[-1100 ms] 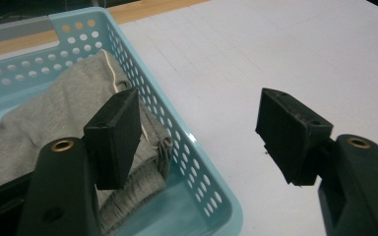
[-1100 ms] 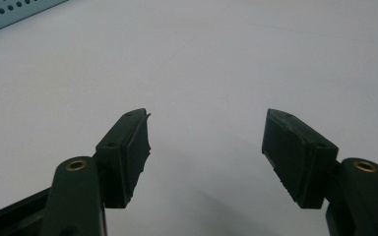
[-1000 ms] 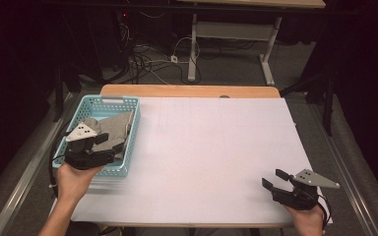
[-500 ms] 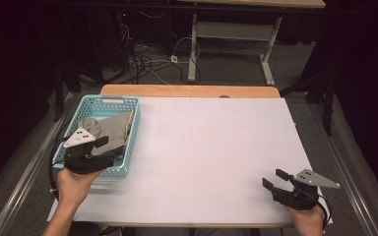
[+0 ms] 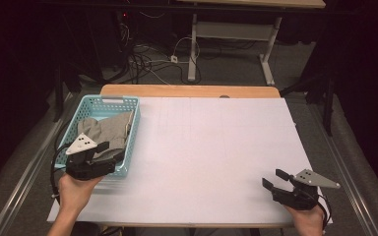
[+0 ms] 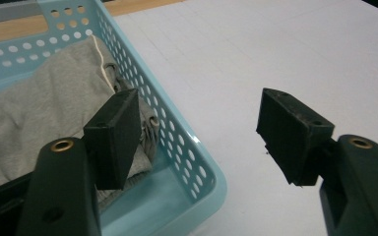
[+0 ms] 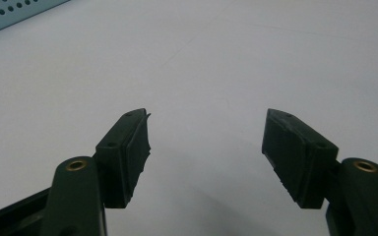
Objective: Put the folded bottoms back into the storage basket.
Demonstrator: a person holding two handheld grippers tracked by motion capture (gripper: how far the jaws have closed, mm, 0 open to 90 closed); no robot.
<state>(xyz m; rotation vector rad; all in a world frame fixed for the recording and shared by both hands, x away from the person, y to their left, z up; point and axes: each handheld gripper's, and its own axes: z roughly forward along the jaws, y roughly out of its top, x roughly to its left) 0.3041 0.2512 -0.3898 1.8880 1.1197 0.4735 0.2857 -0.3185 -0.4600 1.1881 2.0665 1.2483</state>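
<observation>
With its 2 jaws spread, straddling the basket wall above the grey cloth lying inside, the left gripper is risking snagging plastic, while the right gripper is hovering spread over bare table.

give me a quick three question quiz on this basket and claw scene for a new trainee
1. True or false: the left claw is clamped on the grey cloth.
2. Where does the grey cloth lie? A) spread on the white table B) inside the light blue basket C) between the right claw's jaws
3. In the left gripper view, how do the left claw's jaws stand relative to the basket's near corner?

Key
1. False. Its jaws stand open with nothing pressed between them.
2. B
3. They straddle it: one jaw is over the cloth inside the basket, the other over the white table outside. The right claw is open too, at the table's near right.
</observation>
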